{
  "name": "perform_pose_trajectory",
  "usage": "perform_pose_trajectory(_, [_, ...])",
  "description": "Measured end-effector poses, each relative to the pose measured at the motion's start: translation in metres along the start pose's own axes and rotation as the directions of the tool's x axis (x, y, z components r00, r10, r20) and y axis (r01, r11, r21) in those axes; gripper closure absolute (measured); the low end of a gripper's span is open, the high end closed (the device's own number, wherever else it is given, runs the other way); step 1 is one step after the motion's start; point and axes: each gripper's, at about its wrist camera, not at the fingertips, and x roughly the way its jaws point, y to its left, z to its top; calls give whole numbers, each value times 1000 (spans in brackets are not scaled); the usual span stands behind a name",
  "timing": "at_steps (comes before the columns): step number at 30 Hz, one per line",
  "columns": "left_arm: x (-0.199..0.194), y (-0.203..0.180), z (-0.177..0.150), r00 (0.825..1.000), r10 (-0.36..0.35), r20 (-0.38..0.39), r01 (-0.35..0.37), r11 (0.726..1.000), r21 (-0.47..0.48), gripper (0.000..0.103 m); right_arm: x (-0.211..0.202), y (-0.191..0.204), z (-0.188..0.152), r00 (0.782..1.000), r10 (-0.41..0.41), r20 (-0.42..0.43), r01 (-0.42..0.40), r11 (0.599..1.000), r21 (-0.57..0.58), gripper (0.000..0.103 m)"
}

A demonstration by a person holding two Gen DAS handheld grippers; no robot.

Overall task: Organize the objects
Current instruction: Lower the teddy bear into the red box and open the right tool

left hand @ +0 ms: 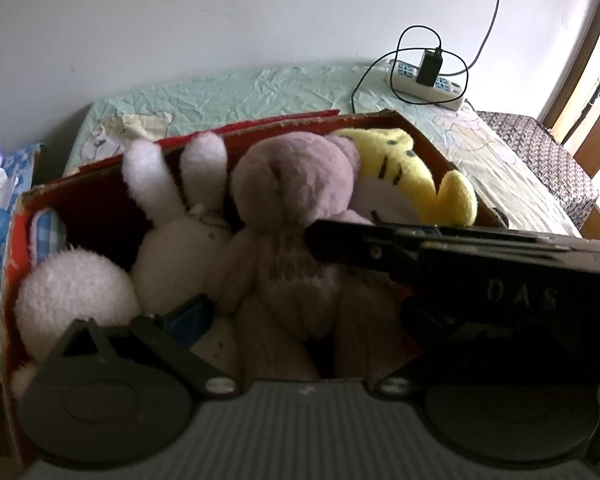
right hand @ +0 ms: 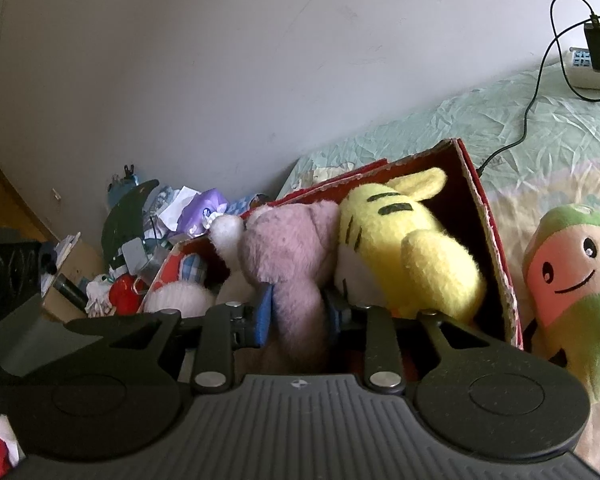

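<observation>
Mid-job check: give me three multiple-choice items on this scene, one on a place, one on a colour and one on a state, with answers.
1. Where is the green-and-orange plush?
A on the bed beside the red box
B inside the box
C on the floor

2. What colour is the striped plush?
A white
B blue
C yellow

3. What is the right tool doing?
A hanging open in the air
B shut on the pink bear
C holding a cable

Answers:
1. A: it lies on the bed, outside the box wall.
2. C: its fur is yellow with black stripes.
3. B: both blue pads press the bear's body.
</observation>
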Motion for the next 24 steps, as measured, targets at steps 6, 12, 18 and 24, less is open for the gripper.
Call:
perform_pose_trajectory(6, [1,-4,-1,1000,23,-3,-23,999,22,1,-1,1,-3,1000,-5,-2,5,1000,-28,68])
perform_pose_trajectory(12, [0,-5,-1,999,42,-4,-42,999,33,1,-2,2,-5,1000,-6,2,6,999,-36,68])
perform_pose_trajectory(18, [0,-7,-1,998,60,-2,-60,997,42,1,-3,3,-7,1000,-5,3,5,999,-40,67])
perform_pose_trajectory(24, [0,-10,-2,997,78,4,-78,995,57,1,-4,4,-8,1000,-3,1,3,999,-44,65])
